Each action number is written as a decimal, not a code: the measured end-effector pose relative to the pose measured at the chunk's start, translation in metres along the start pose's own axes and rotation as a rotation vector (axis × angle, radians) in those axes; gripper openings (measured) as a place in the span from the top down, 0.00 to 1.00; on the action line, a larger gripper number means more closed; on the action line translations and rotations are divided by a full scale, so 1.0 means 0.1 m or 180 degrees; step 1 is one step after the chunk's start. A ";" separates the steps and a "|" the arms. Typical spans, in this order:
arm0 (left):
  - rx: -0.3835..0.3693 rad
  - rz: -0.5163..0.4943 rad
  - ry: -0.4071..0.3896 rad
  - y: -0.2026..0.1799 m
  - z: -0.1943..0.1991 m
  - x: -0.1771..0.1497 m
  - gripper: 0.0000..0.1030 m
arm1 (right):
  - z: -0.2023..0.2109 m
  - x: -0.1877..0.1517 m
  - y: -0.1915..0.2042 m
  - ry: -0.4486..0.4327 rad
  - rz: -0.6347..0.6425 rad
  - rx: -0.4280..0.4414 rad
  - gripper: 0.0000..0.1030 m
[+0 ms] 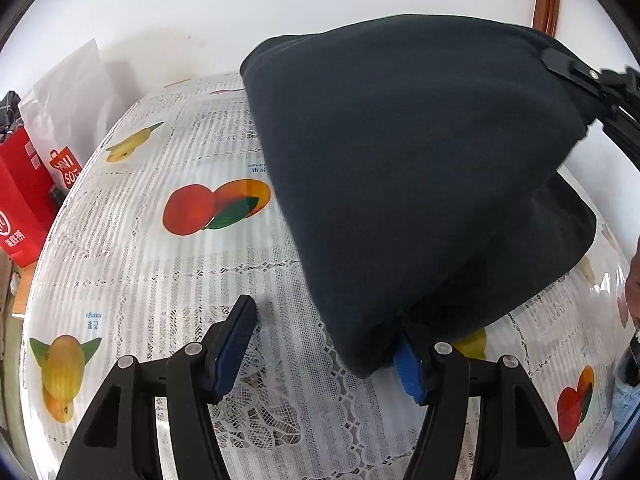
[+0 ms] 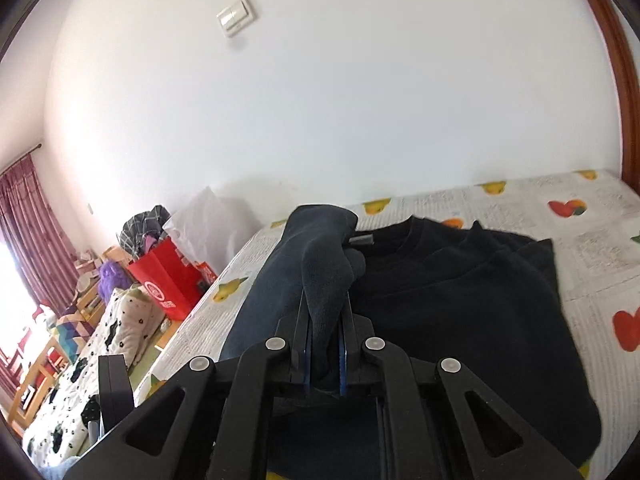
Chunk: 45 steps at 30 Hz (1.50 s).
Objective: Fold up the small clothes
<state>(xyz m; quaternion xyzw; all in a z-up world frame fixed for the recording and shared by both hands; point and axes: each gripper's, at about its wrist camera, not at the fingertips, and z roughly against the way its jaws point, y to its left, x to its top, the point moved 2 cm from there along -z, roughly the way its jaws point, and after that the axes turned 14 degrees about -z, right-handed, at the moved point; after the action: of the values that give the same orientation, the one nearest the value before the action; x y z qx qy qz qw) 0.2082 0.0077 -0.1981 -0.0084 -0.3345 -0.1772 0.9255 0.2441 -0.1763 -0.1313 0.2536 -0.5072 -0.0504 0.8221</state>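
Lifting: right hand-held gripper (image 2: 325, 312) pinching a fold of the dark sweater (image 1: 420, 168)
Sweater: dark, soft knit, partly raised off the bench (image 1: 160, 280)
Left hand-held gripper (image 1: 324, 336): spread, one finger under the hem

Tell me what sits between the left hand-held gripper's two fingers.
Left wrist view: mostly bare fruit-print tablecloth between the left hand-held gripper fingers; the dark garment edge drapes over the right finger only.

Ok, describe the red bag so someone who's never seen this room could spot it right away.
Start at the table with the fruit-print cloth against the white wall. Off its far left corner, on the floor side, stands the red paper bag, beside a frosted white plastic bag. It is the only bright red bag, with white printed logos and clothes poking out.
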 end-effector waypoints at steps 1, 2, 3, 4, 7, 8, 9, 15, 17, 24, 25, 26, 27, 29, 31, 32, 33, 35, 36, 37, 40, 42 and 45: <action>0.0004 0.0001 0.0002 0.00 0.00 0.00 0.39 | 0.07 -0.02 -0.03 -0.0075 0.0005 -0.0045 0.91; 0.0010 0.0001 0.0001 0.01 0.00 0.01 0.39 | 0.16 -0.05 -0.13 -0.0122 -0.0047 -0.0088 0.92; 0.0017 0.0000 0.0000 0.01 0.00 0.01 0.39 | 0.21 -0.07 -0.22 -0.0127 -0.0122 -0.0112 0.92; 0.0021 -0.0006 -0.0001 0.01 -0.01 0.02 0.39 | 0.26 -0.09 -0.32 -0.0112 -0.0200 -0.0138 0.92; 0.0024 -0.0034 -0.0014 0.01 -0.03 0.02 0.38 | 0.26 -0.24 -0.63 0.0062 -0.0362 -0.0391 0.92; 0.0015 -0.0033 -0.0025 0.01 -0.02 0.02 0.38 | 0.20 -0.31 -0.72 0.0170 -0.0397 -0.0501 0.92; 0.0009 -0.0035 -0.0031 0.01 -0.02 0.02 0.38 | 0.12 -0.39 -0.78 0.0287 -0.0397 -0.0610 0.92; -0.0059 -0.0076 -0.0057 0.00 -0.01 0.04 0.39 | 0.00 -0.49 -0.84 0.0515 -0.0286 -0.0797 0.84; -0.0158 -0.0078 -0.0091 0.00 -0.01 0.03 0.39 | -0.03 -0.44 -0.86 0.0603 -0.0432 -0.0658 0.71; -0.0277 -0.0219 -0.0110 -0.27 -0.08 0.21 0.39 | -0.24 -0.42 -0.89 0.0770 -0.0760 -0.0395 0.55; -0.0272 -0.0217 -0.0067 -0.29 -0.10 0.23 0.37 | -0.27 -0.40 -0.89 0.0778 -0.0819 -0.0368 0.54; -0.0262 -0.0212 -0.0084 -0.29 -0.10 0.25 0.36 | -0.30 -0.38 -0.90 0.0800 -0.0888 -0.0328 0.53; -0.0274 -0.0207 -0.0070 -0.29 -0.11 0.26 0.36 | -0.33 -0.35 -0.91 0.0823 -0.0951 -0.0277 0.53; -0.0272 -0.0207 -0.0052 -0.28 -0.12 0.26 0.34 | -0.40 -0.28 -0.93 0.0885 -0.1065 -0.0168 0.52; -0.0250 -0.0239 -0.0045 -0.28 -0.12 0.26 0.34 | -0.48 -0.21 -0.96 0.0955 -0.1157 -0.0084 0.52; -0.0242 -0.0249 -0.0041 -0.28 -0.13 0.26 0.33 | -0.52 -0.17 -0.97 0.0997 -0.1185 -0.0060 0.52; -0.0236 -0.0253 -0.0035 -0.28 -0.13 0.26 0.33 | -0.56 -0.14 -0.97 0.1032 -0.1181 -0.0053 0.52; -0.0240 -0.0244 -0.0023 -0.28 -0.13 0.26 0.32 | -0.59 -0.07 -0.94 0.1071 -0.1089 -0.0074 0.52; -0.0236 -0.0238 -0.0018 -0.28 -0.15 0.27 0.32 | -0.62 -0.05 -0.92 0.1100 -0.1037 -0.0099 0.51; -0.0226 -0.0234 -0.0016 -0.28 -0.17 0.28 0.31 | -0.66 -0.06 -0.90 0.1168 -0.0975 -0.0135 0.50; -0.0192 -0.0213 -0.0037 -0.27 -0.19 0.28 0.30 | -0.73 -0.12 -0.85 0.1231 -0.0876 -0.0224 0.53; -0.0164 -0.0191 -0.0051 -0.27 -0.19 0.28 0.30 | -0.71 -0.12 -0.78 0.1125 -0.0715 -0.0197 0.82; -0.0128 -0.0169 -0.0040 -0.29 -0.17 0.26 0.29 | -0.43 0.01 -0.71 0.0652 -0.0590 -0.0100 0.86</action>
<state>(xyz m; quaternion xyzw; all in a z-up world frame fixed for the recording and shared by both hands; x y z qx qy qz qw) 0.2278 -0.0298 -0.1979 -0.0192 -0.3368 -0.2084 0.9180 0.2939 -0.2220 -0.1789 0.2902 -0.3943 -0.1079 0.8653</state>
